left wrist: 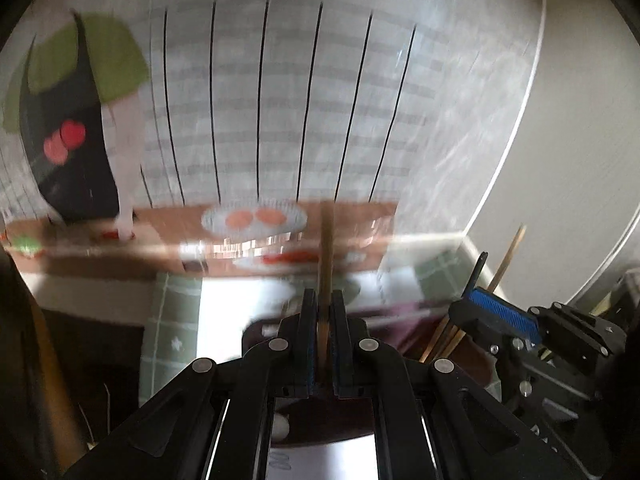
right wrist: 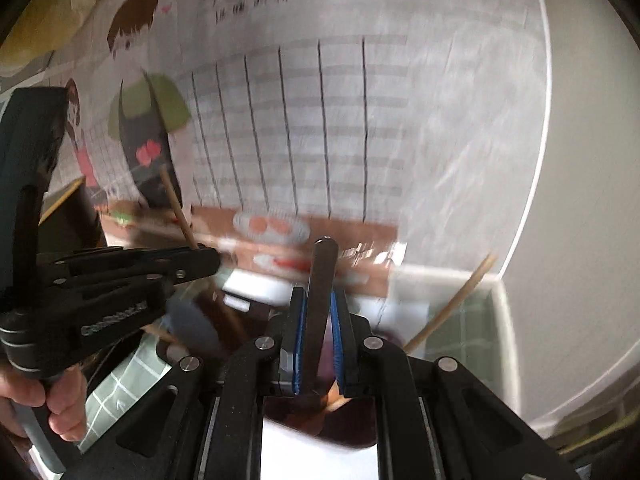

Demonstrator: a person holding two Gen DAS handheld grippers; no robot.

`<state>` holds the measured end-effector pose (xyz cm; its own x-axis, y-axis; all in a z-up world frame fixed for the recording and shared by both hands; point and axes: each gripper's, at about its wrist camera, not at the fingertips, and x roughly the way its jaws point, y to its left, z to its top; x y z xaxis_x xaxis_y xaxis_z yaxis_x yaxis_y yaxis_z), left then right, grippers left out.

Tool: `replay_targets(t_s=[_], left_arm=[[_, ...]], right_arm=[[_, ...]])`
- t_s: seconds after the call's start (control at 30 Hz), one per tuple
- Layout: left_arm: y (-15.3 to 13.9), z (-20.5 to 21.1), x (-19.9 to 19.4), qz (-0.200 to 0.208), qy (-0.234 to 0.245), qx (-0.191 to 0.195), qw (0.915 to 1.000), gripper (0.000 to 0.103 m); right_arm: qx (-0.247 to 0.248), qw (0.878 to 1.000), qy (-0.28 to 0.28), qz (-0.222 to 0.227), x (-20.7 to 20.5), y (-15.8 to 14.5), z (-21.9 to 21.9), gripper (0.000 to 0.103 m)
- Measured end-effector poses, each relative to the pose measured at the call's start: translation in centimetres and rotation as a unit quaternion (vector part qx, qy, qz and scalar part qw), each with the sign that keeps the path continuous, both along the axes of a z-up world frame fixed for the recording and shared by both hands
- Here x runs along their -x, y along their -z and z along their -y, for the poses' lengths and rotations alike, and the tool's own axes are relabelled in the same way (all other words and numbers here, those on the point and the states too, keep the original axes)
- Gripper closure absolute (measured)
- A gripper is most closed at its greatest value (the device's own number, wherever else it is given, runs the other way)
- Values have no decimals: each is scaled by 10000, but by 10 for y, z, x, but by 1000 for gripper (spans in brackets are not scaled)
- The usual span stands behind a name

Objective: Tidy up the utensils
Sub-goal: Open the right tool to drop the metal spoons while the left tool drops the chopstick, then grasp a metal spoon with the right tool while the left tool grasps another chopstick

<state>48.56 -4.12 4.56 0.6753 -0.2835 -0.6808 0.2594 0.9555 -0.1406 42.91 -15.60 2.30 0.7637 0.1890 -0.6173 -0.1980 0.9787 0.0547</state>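
My left gripper (left wrist: pixel 323 300) is shut on a wooden chopstick (left wrist: pixel 326 248) that stands upright between its pads. My right gripper (right wrist: pixel 318 300) is shut on a dark flat utensil handle (right wrist: pixel 322 276), also upright. Each gripper shows in the other's view: the right one (left wrist: pixel 500 312) to the left gripper's right, the left one (right wrist: pixel 192 260) at left with its chopstick (right wrist: pixel 176 204) sticking up. A dark brown holder (left wrist: pixel 440 344) below holds several wooden chopsticks (left wrist: pixel 506 260). Both views are blurred.
A wall poster with a table grid (left wrist: pixel 280 100) and cartoon figures (right wrist: pixel 140 92) fills the background. A green checked cloth (left wrist: pixel 172 320) and white sheets lie on the surface below. A white ledge edge (right wrist: pixel 504 320) runs at right. A hand (right wrist: pixel 52 404) holds the left gripper's grip.
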Motion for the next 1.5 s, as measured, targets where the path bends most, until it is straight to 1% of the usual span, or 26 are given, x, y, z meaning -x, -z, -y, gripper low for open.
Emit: replay_targets(t_s=[0.13,0.23,0.3,0.37,0.4,0.43,0.47,0.5,0.57,0.63,0.73,0.83,1.03,1.13,1.23,1.37,1.4,1.5], left_arm=[[19,1,3,-253,34,-117,9996,95],[21,3,8,-331,100,-178,9992,90],[19,2,14,-326,141,-165,9992,79],[14,0,25,-256,178,-183,9993,75],[12,0,29,-231,201,-185,9994,69],[9,-1,35,-196,237,-196,9993,67],[7,-1,42,-158,272,-226,9993,61],[5,-1,47,-126,301,-259,9991,58],[3,-2,62,-52,387,-310,9988,57],[2,-4,75,-21,473,-296,9984,57],[6,-9,93,-104,592,-215,9980,54],[17,-14,114,-235,739,-135,9969,53],[44,-14,150,-565,1067,-171,9925,53],[61,-9,166,-836,1315,-155,9877,53],[76,-2,177,-1065,1527,-262,9822,53],[89,10,196,-1258,1900,-355,9730,53],[91,14,201,-1318,2047,-367,9692,53],[100,31,215,-1545,2549,-465,9534,53]], right_arm=[[117,9996,-90,-222,4,14,-9,92],[90,9991,-97,-393,9,19,-10,89],[71,9990,-77,-425,14,19,-9,83],[55,9992,-75,-392,22,16,-7,75],[96,9993,-75,-362,27,14,-6,73],[153,9993,-79,-328,32,12,-5,71],[205,9993,-86,-301,37,10,-3,70],[264,9992,-92,-289,43,9,-2,69],[323,9990,-76,-284,54,7,2,66],[331,9989,-63,-330,65,7,7,66],[383,9982,-59,-466,83,13,12,64],[543,9965,-87,-625,102,23,13,64],[631,9923,-253,-1038,128,43,14,64],[586,9903,-284,-1231,136,53,17,64],[548,9876,-349,-1428,144,62,20,64],[523,9853,-347,-1592,158,70,30,64],[547,9846,-314,-1631,161,72,33,64],[535,9833,-271,-1721,164,77,40,64]])
